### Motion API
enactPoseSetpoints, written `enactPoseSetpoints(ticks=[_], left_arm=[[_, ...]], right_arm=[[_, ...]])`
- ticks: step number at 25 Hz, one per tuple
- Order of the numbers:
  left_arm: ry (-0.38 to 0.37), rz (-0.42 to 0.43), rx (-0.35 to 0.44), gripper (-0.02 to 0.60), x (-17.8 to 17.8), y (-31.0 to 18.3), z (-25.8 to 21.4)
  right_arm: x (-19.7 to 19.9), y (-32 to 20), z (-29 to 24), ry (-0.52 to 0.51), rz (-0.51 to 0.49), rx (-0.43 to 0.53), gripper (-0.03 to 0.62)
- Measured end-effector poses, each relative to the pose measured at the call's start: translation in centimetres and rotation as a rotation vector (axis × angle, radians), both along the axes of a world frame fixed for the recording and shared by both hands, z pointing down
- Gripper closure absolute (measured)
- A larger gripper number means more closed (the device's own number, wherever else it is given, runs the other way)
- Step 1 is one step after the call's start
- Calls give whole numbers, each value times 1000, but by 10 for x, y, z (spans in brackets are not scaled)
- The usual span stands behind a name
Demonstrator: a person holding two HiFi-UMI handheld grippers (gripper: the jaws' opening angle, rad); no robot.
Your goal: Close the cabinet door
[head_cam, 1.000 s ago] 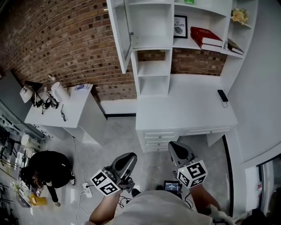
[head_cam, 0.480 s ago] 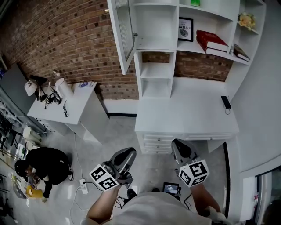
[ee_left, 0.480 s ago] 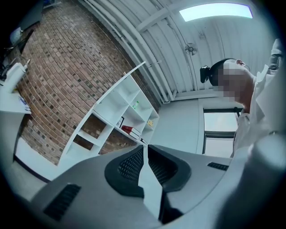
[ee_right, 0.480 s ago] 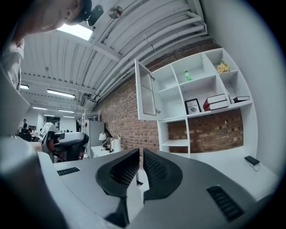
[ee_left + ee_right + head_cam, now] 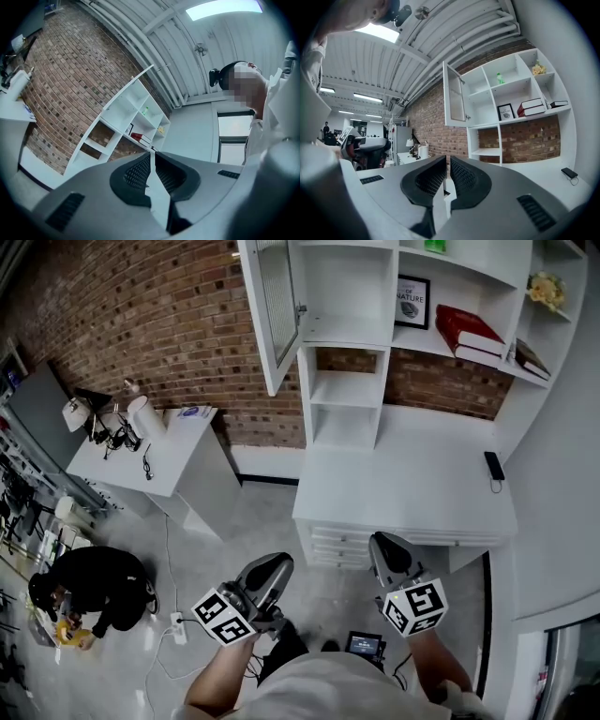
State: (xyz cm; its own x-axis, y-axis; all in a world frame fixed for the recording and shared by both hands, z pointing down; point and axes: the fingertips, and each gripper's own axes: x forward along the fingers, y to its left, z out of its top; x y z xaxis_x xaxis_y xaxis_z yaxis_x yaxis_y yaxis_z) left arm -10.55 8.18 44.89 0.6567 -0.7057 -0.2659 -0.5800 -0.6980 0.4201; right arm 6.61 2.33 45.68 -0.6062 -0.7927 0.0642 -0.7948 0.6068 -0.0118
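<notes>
There are two grippers, the left gripper [image 5: 278, 562] and the right gripper [image 5: 383, 543], one cabinet door [image 5: 277, 310], one framed picture [image 5: 412, 302], two red books [image 5: 473, 334], one green bottle [image 5: 500, 78], one bunch of flowers [image 5: 547, 289], one dark handset [image 5: 494, 465], one desk [image 5: 403, 493], one side table [image 5: 178, 474] and one crouching person [image 5: 94, 587].

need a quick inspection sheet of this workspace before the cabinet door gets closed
surface: white desk, mostly bare
job's things: cabinet door open, swung out from the shelf unit
clutter: dark handheld device on the desk; red books and framed picture on the shelves
grippers: left claw and right claw each show a narrow gap with nothing between, both well short of the door
cables: power strip with cords on the floor
surroundings: brick wall, cluttered side table, person crouching on the floor
</notes>
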Motion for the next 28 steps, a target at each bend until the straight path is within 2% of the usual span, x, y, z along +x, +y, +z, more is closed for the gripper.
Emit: enactPoseSetpoints(ticks=[6,12,28], left_arm=[[6,16,13,543,-10,-28,2],[14,55,36,543,-27,-76,-9],[-2,163,89,543,-104,-203,-42]], right_arm=[[-14,-25,1,9,3,12,563],[-30,-66,-13,19,39,37,563],[-102,-180,-44,17,139,73,563]])
